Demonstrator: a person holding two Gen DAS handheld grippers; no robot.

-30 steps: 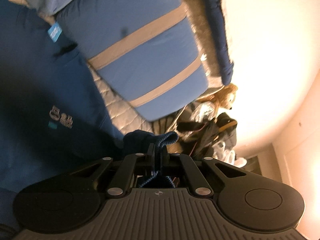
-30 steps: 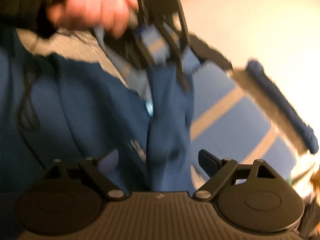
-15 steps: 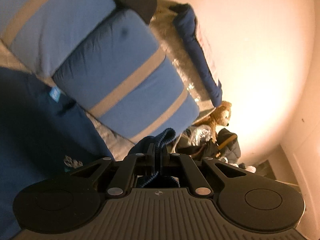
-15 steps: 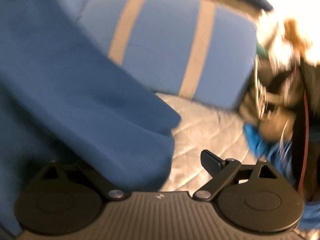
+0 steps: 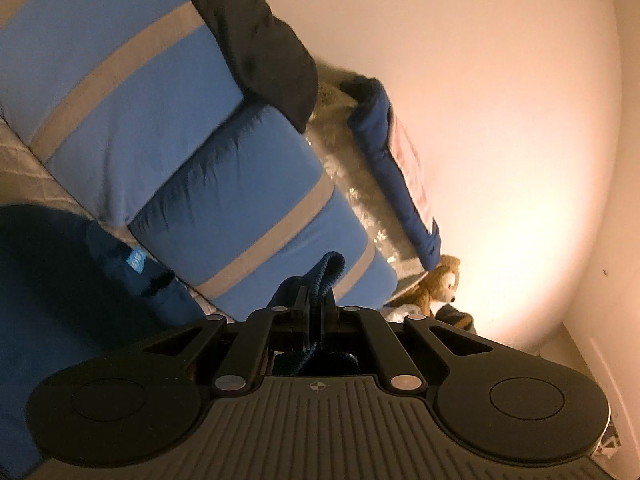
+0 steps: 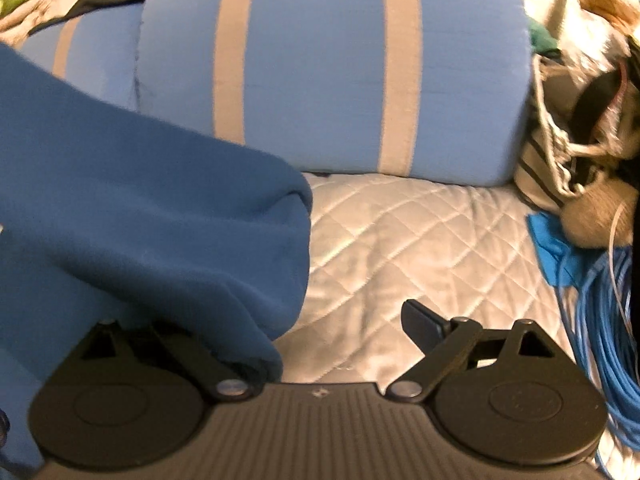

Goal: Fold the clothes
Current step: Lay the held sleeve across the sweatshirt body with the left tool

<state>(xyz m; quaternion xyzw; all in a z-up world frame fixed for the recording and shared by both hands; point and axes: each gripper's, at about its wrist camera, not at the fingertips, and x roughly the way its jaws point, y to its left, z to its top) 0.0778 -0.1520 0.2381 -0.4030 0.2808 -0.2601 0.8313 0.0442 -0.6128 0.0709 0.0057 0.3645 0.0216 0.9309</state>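
Observation:
A dark blue sweatshirt (image 5: 60, 280) lies on the bed at the lower left of the left wrist view. My left gripper (image 5: 316, 300) is shut on its ribbed cuff (image 5: 326, 272), which sticks up between the pads. In the right wrist view the sweatshirt (image 6: 160, 220) hangs in a thick fold from the left. It drapes over and hides the left finger of my right gripper (image 6: 324, 320). The right finger (image 6: 420, 316) stands far apart over the quilt, so this gripper is open and nothing is pinched between its pads.
Two light blue pillows with grey stripes (image 6: 320, 80) lie across the grey quilted bed cover (image 6: 400, 240); a black garment (image 5: 260, 40) lies on top. A coil of blue cable (image 6: 592, 320), a striped bag (image 6: 540, 168) and a plush bear (image 5: 440, 284) crowd the right side by the wall.
My left gripper has risen with the cuff, and its view has tipped up toward the wall. My right gripper has swung and rolled away from the hand and other gripper toward the pillow and quilt.

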